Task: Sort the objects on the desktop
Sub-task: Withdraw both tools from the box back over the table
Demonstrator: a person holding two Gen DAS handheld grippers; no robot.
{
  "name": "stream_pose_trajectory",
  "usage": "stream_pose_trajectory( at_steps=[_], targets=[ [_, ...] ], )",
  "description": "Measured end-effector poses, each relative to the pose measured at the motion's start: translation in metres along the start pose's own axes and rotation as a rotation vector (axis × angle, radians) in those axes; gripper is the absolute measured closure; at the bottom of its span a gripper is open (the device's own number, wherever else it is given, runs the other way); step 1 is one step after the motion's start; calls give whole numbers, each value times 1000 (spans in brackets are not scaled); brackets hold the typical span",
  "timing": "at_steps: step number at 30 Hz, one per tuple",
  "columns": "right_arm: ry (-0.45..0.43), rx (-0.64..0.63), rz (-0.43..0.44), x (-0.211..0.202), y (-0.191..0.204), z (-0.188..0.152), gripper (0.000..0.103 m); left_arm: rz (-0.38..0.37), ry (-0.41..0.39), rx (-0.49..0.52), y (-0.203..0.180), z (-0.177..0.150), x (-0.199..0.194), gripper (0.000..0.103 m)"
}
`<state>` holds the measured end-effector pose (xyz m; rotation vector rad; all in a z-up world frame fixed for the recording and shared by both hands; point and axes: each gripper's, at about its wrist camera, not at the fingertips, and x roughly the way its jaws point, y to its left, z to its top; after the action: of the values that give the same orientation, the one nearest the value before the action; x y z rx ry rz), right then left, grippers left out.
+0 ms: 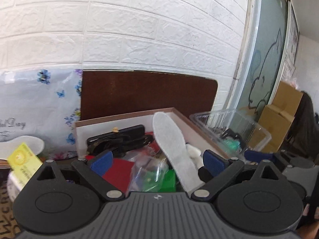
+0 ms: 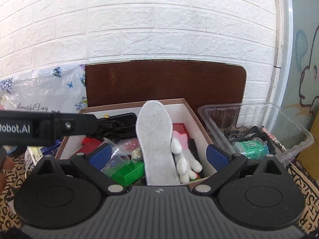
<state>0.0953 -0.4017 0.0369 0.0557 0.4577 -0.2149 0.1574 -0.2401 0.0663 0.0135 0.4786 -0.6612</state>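
Both grippers, left gripper point(image 1: 157, 162) and right gripper point(image 2: 158, 157), hover with jaws released over the white cardboard box point(image 2: 191, 115), where a grey felt insole point(image 2: 155, 139) leans on clutter, probably just dropped.

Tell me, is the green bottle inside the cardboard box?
No, the green bottle lies in the clear plastic container, to the right of the cardboard box.

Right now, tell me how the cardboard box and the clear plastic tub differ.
The cardboard box is opaque, brown outside and white inside; the plastic tub is see-through. The box holds a grey insole leaning on its back wall, plus a white plush toy; the tub holds a green bottle. Both are open-topped and sit side by side against the wall.
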Motion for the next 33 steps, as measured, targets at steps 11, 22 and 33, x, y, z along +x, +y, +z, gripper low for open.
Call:
stream_pose_trajectory(
  at_steps=[11, 22, 33],
  targets=[
    [6, -27, 38, -37, 55, -20, 4, 109, -26, 27, 22, -30, -58, 3],
    [79, -74, 69, -51, 117, -57, 4, 185, 6, -55, 70, -81, -104, 3],
    [125, -107, 135, -48, 160, -76, 4, 251, 48, -204, 117, -112, -125, 3]
  ],
)
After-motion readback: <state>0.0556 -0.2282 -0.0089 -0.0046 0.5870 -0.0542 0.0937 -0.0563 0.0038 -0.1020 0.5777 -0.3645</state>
